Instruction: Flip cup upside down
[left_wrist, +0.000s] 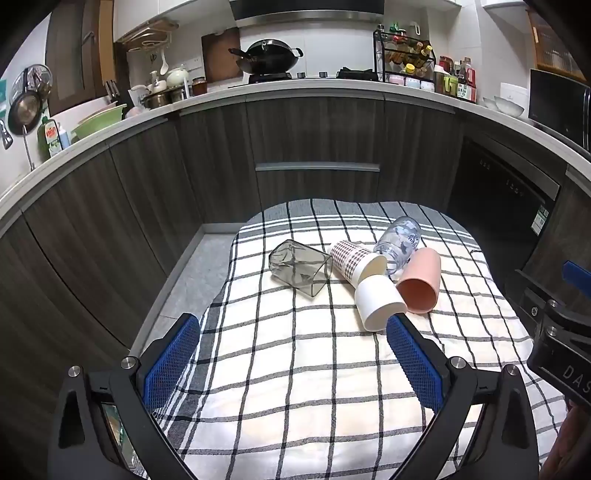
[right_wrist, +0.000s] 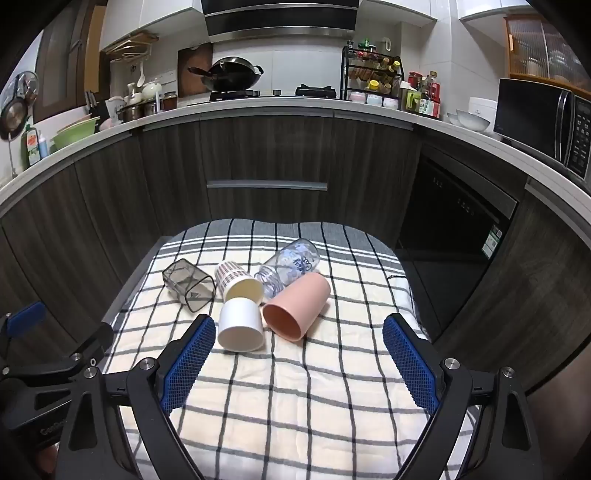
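Note:
Several cups lie on their sides on a checked cloth (left_wrist: 295, 369) (right_wrist: 295, 387): a smoky square cup (left_wrist: 299, 267) (right_wrist: 189, 283), a plaid paper cup (left_wrist: 356, 261) (right_wrist: 238, 280), a white cup (left_wrist: 378, 302) (right_wrist: 241, 325), a pink cup (left_wrist: 421, 281) (right_wrist: 295, 306) and a clear printed glass (left_wrist: 399, 240) (right_wrist: 291, 267). My left gripper (left_wrist: 291, 325) is open and empty, short of the cups. My right gripper (right_wrist: 299, 328) is open and empty, its jaws either side of the white and pink cups but nearer the camera.
The cloth covers a small table in front of dark kitchen cabinets (left_wrist: 314, 147) (right_wrist: 266, 155). A counter with a wok (right_wrist: 229, 75) and a microwave (right_wrist: 546, 122) runs behind. The right gripper's body shows at the right edge of the left wrist view (left_wrist: 565, 347).

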